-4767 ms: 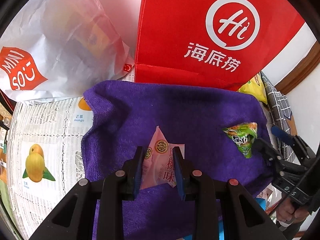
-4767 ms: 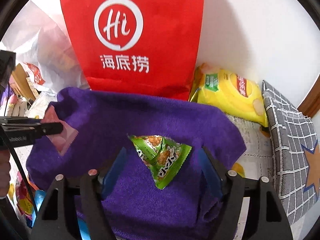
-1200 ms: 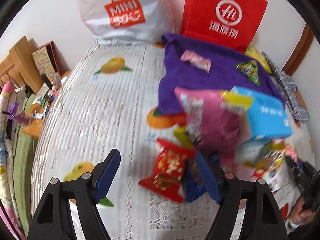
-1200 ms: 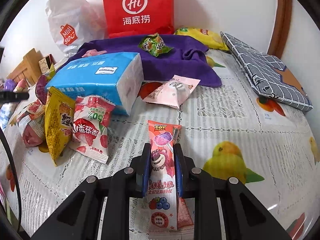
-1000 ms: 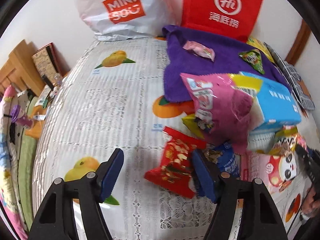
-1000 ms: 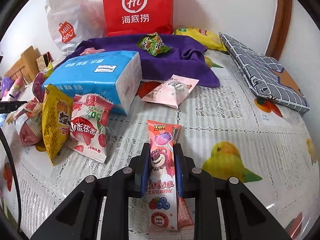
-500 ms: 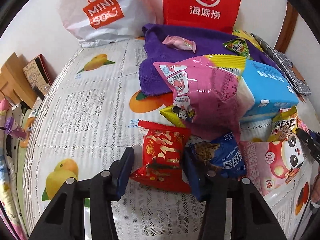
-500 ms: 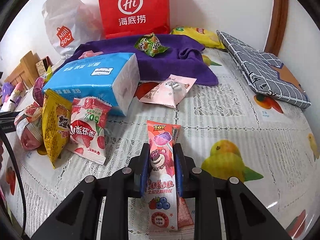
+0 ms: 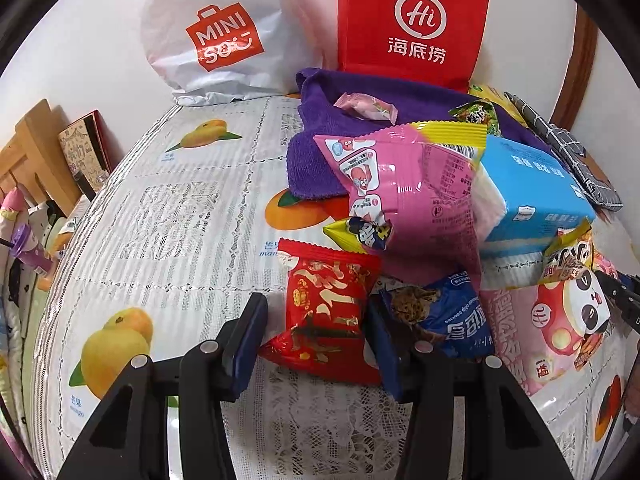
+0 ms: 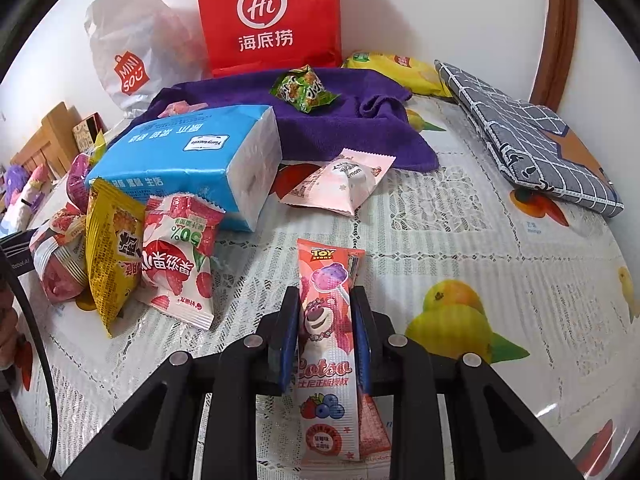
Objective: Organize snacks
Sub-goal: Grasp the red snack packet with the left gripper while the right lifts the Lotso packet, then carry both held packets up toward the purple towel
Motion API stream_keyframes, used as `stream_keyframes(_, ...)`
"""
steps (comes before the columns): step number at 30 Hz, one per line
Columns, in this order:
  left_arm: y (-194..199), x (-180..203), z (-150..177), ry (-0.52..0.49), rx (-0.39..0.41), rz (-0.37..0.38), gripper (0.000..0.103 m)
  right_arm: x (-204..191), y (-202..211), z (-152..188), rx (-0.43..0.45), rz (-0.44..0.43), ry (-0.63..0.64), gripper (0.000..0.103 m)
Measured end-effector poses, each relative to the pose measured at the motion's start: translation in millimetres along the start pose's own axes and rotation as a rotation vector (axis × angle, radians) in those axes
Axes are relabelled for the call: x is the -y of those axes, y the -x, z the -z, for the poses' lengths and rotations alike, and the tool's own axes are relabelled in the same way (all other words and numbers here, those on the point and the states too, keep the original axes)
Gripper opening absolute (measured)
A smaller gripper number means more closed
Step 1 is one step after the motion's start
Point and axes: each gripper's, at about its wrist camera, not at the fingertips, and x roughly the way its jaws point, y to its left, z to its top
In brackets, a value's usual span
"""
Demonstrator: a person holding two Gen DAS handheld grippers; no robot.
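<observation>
Left wrist view: left gripper spread wide around a red packet lying on the tablecloth, pads not yet pressing it; blue cookie bag just right of it, big pink bag behind, purple towel further back holding a pink candy. Right wrist view: right gripper pinching an upright Lotso pack above the cloth, near side of the blue tissue pack; green snack on the towel.

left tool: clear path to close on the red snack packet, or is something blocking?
Probably yes. The left tool is open with the red snack packet already between its fingers. The blue cookie bag crowds the outside of one finger, but nothing sits in the gap itself.
</observation>
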Motion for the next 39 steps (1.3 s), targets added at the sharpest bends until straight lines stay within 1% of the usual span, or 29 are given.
stream_keyframes(9,-0.1,-0.3,0.6,0.005,0.002,0.001,0.047,-2.6,-0.4,0.0,0.000,0.017,0.019,0.026)
stream_keyframes(13,2.2,-1.4,1.6,-0.001,0.001,0.018,0.046,-3.4,0.4,0.2,0.003,0.028,0.015,0.021)
stream_keyframes(17,11.0,-10.6,3.3,0.025,-0.009,0.044,0.046,0.0,4.1,1.2,0.003,0.050,-0.002,0.021)
stream_keyframes(20,20.3,-17.7,5.2,0.041,-0.003,0.033,0.046,0.2,15.7,-0.5,0.028,0.032,-0.015,0.021)
stream_keyframes(24,32.7,-24.1,6.0,0.072,0.001,0.062,0.046,-5.5,36.5,-6.4,0.070,0.019,-0.019,0.021)
stream_keyframes(26,39.5,-23.0,6.0,0.073,0.012,0.061,0.046,-9.4,44.8,-8.9,0.087,0.013,-0.019,0.021)
stream_keyframes(29,53.7,-16.9,4.0,0.066,0.031,0.071,0.046,-16.3,56.5,-13.4,0.103,0.018,-0.022,0.021)
stream_keyframes(32,67.6,-9.8,-0.4,0.064,0.044,0.096,0.046,-20.9,68.1,-18.1,0.107,0.012,-0.039,0.021)
stream_keyframes(39,98.7,16.4,-11.6,0.056,0.078,0.144,0.046,-32.3,108.0,-29.7,0.170,0.034,-0.051,0.021)
